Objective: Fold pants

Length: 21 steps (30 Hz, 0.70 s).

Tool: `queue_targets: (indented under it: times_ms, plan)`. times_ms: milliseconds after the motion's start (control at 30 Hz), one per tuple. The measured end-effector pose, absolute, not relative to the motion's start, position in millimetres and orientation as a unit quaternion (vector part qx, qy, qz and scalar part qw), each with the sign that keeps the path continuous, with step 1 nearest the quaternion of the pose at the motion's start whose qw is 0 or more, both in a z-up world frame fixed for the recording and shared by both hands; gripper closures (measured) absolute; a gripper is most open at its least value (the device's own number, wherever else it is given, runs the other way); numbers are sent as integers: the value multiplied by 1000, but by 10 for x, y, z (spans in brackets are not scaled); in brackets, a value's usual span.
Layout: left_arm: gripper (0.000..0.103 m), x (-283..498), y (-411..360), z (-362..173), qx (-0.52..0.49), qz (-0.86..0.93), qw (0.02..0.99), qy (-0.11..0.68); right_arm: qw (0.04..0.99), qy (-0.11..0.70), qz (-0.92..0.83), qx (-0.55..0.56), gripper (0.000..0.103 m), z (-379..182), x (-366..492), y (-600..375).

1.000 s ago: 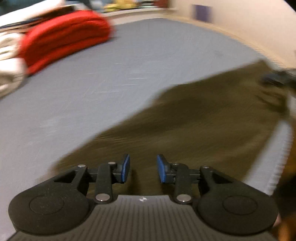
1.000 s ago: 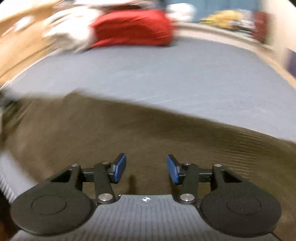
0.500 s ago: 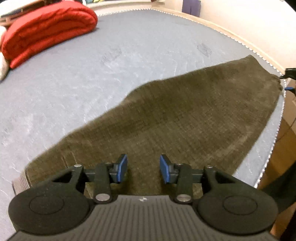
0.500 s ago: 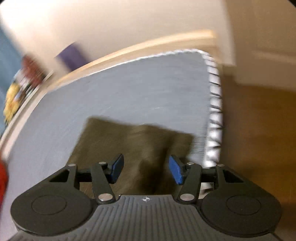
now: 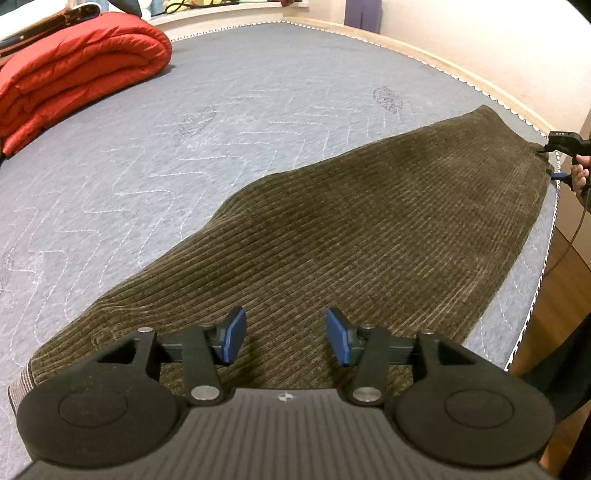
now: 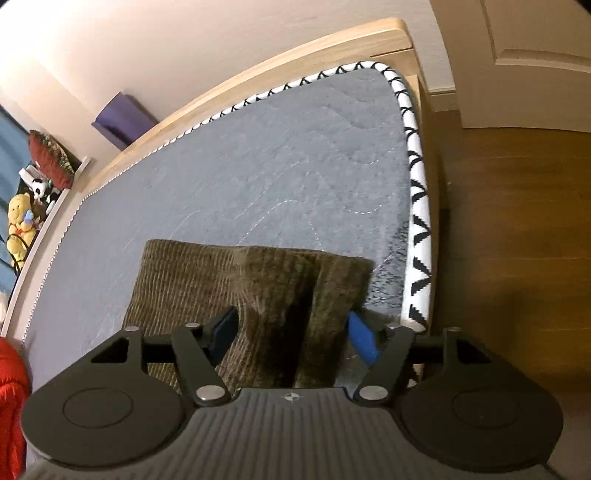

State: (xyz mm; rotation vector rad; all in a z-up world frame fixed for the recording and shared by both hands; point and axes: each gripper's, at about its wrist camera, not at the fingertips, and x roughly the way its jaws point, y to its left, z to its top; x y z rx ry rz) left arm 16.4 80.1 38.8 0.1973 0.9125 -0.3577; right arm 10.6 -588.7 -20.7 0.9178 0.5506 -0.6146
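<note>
Grey mattress carries olive pants beneath both spread grippers, left and right.

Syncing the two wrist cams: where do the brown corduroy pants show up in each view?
Left wrist: pants run diagonally from lower left, under the open left gripper, to the mattress's right edge, where the right gripper shows.
Right wrist: one end of the pants fills bottom centre, between the open right gripper's fingers.
Shared landmark: the purple item by the wall.
</note>
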Motion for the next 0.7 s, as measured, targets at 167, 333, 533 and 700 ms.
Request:
queue_targets:
  times_ms: [167,333,533,700]
  plan:
    - [49,188,842,366,92,-160,880,437,823,260,-308,400,66,-191,144,-5836]
    - [48,185,873,364,93,-152,881,438,837,235,-309,385,87,-93,113,-5748]
    - [48,213,961,353,83,-133,885,439,876,188,-297,331,88,315,62,-5376]
    - [48,240,1050,339,75,-108,887,443,935,141,-232,227,88,763,54,-4696]
